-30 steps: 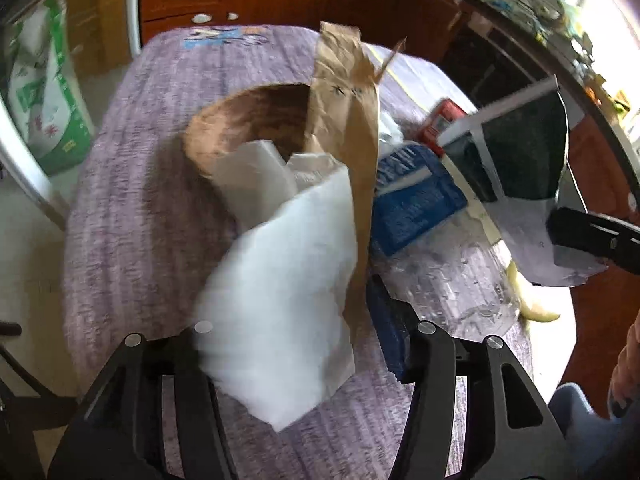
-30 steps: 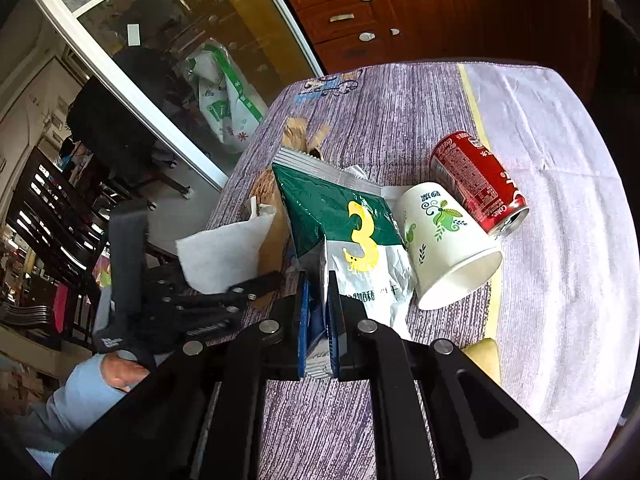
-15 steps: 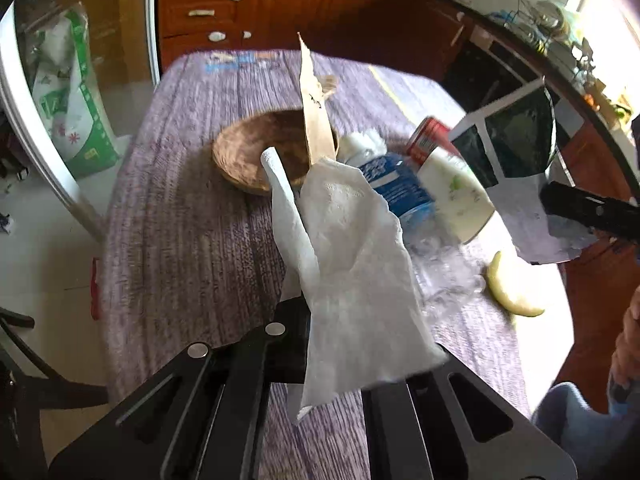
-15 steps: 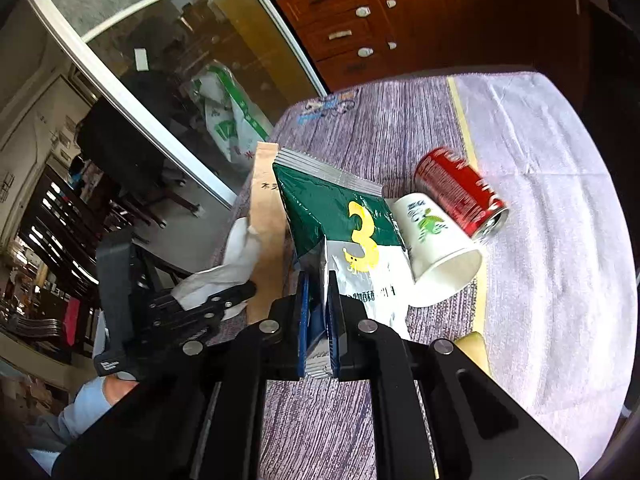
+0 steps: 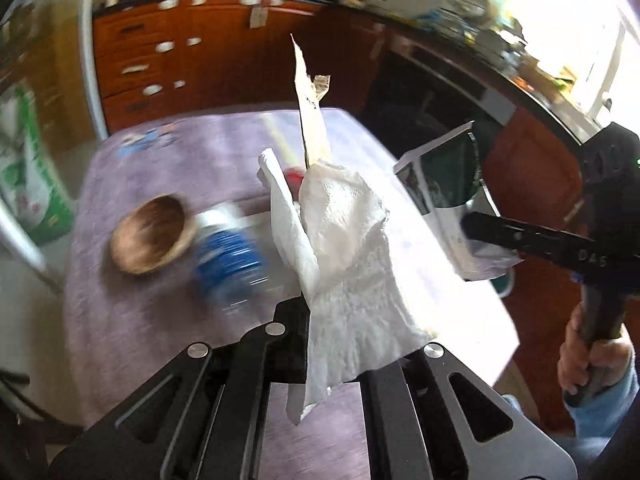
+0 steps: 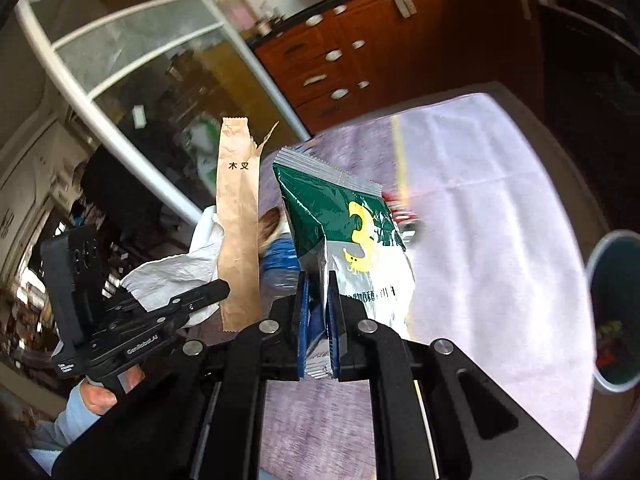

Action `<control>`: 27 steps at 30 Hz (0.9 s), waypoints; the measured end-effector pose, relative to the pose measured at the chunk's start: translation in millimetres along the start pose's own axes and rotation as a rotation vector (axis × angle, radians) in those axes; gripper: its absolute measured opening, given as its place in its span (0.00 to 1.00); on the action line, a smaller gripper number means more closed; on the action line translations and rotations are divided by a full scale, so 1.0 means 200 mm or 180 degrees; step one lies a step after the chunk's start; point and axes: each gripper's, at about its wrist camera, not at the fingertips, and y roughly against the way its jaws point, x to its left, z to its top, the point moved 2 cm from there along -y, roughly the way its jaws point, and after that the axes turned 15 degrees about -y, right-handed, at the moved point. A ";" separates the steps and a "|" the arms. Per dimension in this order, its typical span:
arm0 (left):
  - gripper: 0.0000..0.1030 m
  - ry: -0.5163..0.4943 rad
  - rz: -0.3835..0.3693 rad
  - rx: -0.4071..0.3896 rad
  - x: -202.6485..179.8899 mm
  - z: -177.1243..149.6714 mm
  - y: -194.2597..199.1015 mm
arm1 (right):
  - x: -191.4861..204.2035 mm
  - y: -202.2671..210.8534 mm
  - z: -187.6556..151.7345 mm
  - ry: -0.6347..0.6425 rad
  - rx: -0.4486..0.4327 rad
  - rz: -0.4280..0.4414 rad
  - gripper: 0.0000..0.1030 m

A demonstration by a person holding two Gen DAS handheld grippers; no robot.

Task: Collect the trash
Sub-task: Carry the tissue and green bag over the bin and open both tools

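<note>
My left gripper (image 5: 308,312) is shut on a white paper napkin (image 5: 348,248) and a long brown paper sleeve (image 5: 312,120), both held up above the purple-clothed table (image 5: 132,320). In the right wrist view the left gripper (image 6: 220,290) appears at the left with the napkin (image 6: 172,280) and sleeve (image 6: 238,232). My right gripper (image 6: 318,292) is shut on a green and white snack bag (image 6: 340,216), also lifted; the left wrist view shows that bag (image 5: 444,176) at the right.
A wooden bowl (image 5: 148,234), a blue-labelled plastic bottle (image 5: 232,260) and a red can (image 6: 400,208) lie on the table. A grey bin (image 6: 616,308) with scraps inside stands off the table's right side. Brown cabinets (image 5: 160,60) line the back.
The left jaws closed on the napkin and sleeve, then lifted them off the table. The right gripper rose and swung with the bag, and the bin came into view.
</note>
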 end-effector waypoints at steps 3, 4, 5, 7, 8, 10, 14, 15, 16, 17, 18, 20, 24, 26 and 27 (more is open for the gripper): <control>0.03 -0.0198 -0.0159 0.0040 -0.21 0.12 -0.11 | -0.19 0.13 0.04 -0.0162 -0.0158 -0.0085 0.08; 0.03 -0.0243 -0.0199 0.0054 -0.27 0.14 -0.15 | -0.27 0.19 0.06 -0.0227 -0.0223 -0.0126 0.08; 0.03 -0.0297 -0.0248 0.0073 -0.33 0.17 -0.19 | -0.35 0.24 0.07 -0.0294 -0.0283 -0.0171 0.08; 0.03 -0.0406 -0.0376 0.0129 -0.47 0.24 -0.29 | -0.50 0.33 0.09 -0.0437 -0.0380 -0.0243 0.08; 0.03 -0.0463 -0.0421 0.0149 -0.55 0.27 -0.33 | -0.57 0.37 0.09 -0.0500 -0.0421 -0.0280 0.08; 0.03 -0.0605 -0.0513 0.0199 -0.70 0.34 -0.43 | -0.72 0.46 0.10 -0.0653 -0.0502 -0.0363 0.08; 0.03 -0.0870 -0.0698 0.0316 -0.99 0.45 -0.64 | -0.99 0.56 0.10 -0.0921 -0.0571 -0.0508 0.08; 0.03 -0.0901 -0.0728 0.0344 -1.04 0.46 -0.68 | -1.06 0.57 0.10 -0.0998 -0.0580 -0.0544 0.08; 0.03 -0.0935 -0.0766 0.0383 -1.09 0.47 -0.74 | -1.10 0.58 0.10 -0.1045 -0.0588 -0.0569 0.08; 0.03 -0.0977 -0.0806 0.0434 -1.14 0.49 -0.80 | -1.16 0.58 0.11 -0.1106 -0.0593 -0.0599 0.08; 0.03 -0.1000 -0.0824 0.0463 -1.17 0.48 -0.84 | -1.20 0.58 0.11 -0.1148 -0.0590 -0.0613 0.08; 0.03 -0.1052 -0.0875 0.0560 -1.25 0.49 -0.94 | -1.30 0.57 0.12 -0.1255 -0.0576 -0.0658 0.08; 0.03 -0.1057 -0.0932 0.0675 -1.30 0.49 -1.07 | -1.46 0.50 0.14 -0.1476 -0.0531 -0.0697 0.11; 0.03 -0.1093 -0.0952 0.0714 -1.33 0.50 -1.12 | -1.52 0.47 0.14 -0.1595 -0.0510 -0.0700 0.21; 0.03 -0.1115 -0.0974 0.0747 -1.34 0.50 -1.14 | -1.53 0.46 0.14 -0.1638 -0.0520 -0.0712 0.41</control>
